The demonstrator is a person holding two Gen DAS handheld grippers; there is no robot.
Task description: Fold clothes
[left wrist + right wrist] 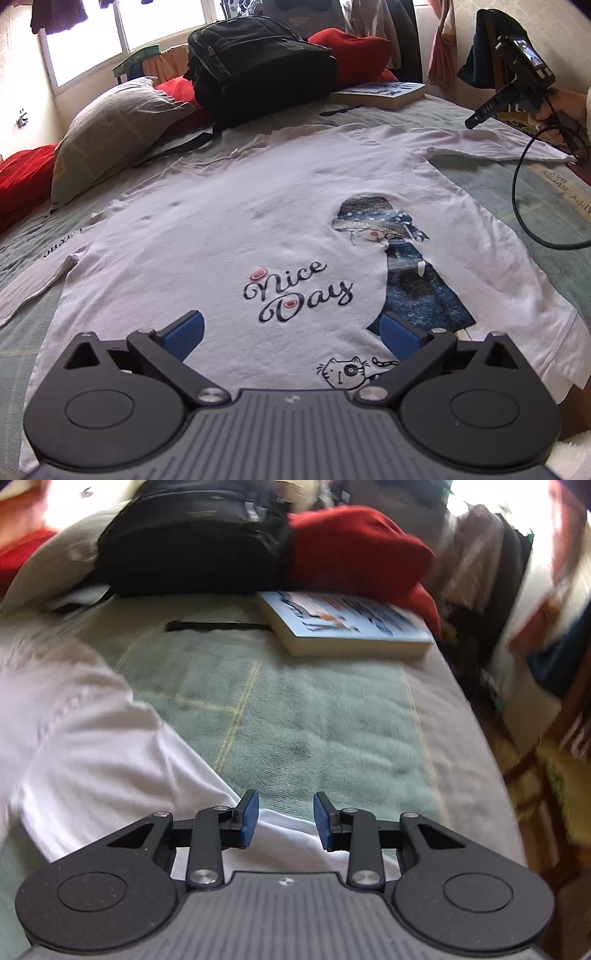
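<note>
1. Progress: my white T-shirt (229, 221) lies flat on the green blanket (314, 720), print side up, both sleeves spread out. I see no fold in it, so I judge the folding is barely begun: the sleeves and both sides are left to turn in, then the body to double over.
2. My left gripper (291, 332) hangs over the near hem of the shirt, its blue pads (188, 332) spread wide with only the printed front showing between them; it grips nothing.
3. My right gripper (284, 819) sits at the right sleeve (110, 746), near its end. Its pads stand partly apart with a clear gap between them, white cloth showing below; as far as I can see they are not pinching it. This view is blurred.
4. Count, task things: 1 shirt, 2 sleeves, 2 grippers.
5. Count, other things at the far end of the bed: 1 black backpack (258, 62), 1 book (343, 624) just right of it, 1 grey pillow (114, 125) at the far left. Red cushions (354, 546) show in 3 places; whether that makes 3 cushions I cannot tell.
6. 1 black cable (524, 206) loops down at the right.
</note>
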